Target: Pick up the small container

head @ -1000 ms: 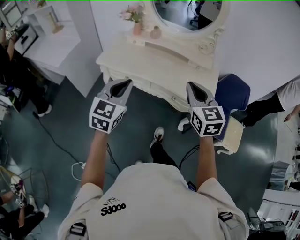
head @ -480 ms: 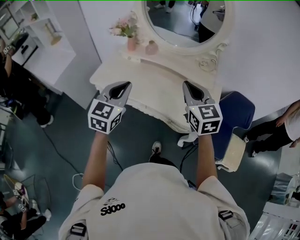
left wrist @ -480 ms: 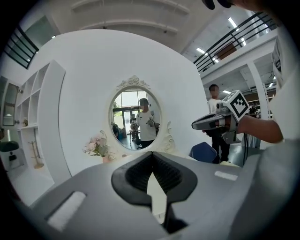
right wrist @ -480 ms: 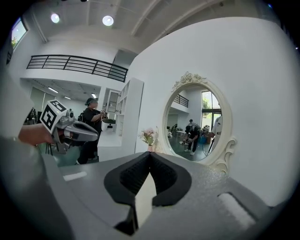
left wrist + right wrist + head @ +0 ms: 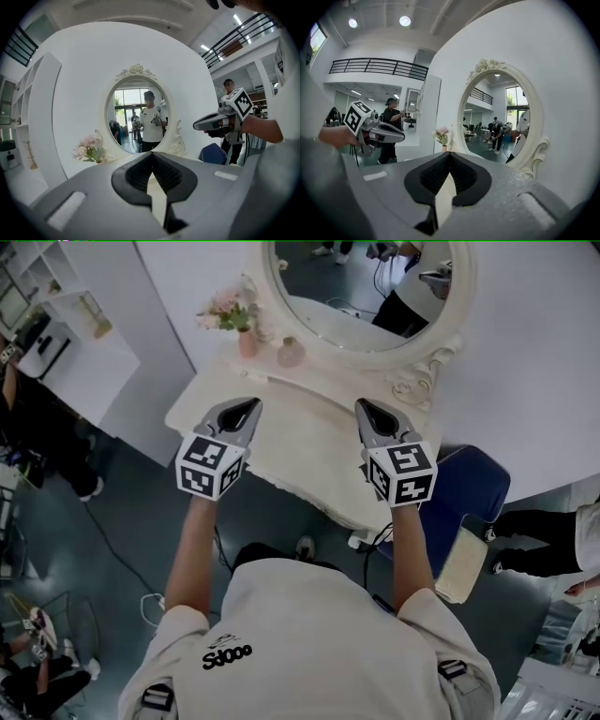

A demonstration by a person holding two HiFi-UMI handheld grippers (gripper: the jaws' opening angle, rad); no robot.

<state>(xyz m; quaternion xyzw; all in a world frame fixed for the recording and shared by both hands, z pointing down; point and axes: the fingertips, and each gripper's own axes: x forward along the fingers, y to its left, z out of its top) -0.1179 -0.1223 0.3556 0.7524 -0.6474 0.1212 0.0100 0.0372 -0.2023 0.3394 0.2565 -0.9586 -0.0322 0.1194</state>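
Note:
The small container point(image 5: 290, 352), a rounded pink jar, stands at the back of the cream dressing table point(image 5: 309, 451), just under the oval mirror point(image 5: 366, 287). Beside it on the left is a pink vase of flowers point(image 5: 246, 341). My left gripper point(image 5: 253, 403) hovers over the table's left part, shut and empty. My right gripper point(image 5: 360, 404) is level with it over the right part, also shut and empty. The left gripper view shows the left gripper's point(image 5: 151, 154) jaws meeting at the tip, with the flowers point(image 5: 91, 149) beyond. In the right gripper view the right gripper's point(image 5: 449, 154) jaws are likewise together. The jar is hidden in both gripper views.
A blue chair point(image 5: 473, 488) and a cream stool point(image 5: 459, 563) stand right of the table. White shelving point(image 5: 84, 343) fills the upper left. People stand at the left edge point(image 5: 28, 427) and the right edge point(image 5: 553, 540). A cable point(image 5: 122, 540) lies on the dark floor.
The dressing table has come nearer as the person stepped toward it. Both grippers, earlier at its front edge, now hang over the tabletop. Both have stayed shut.

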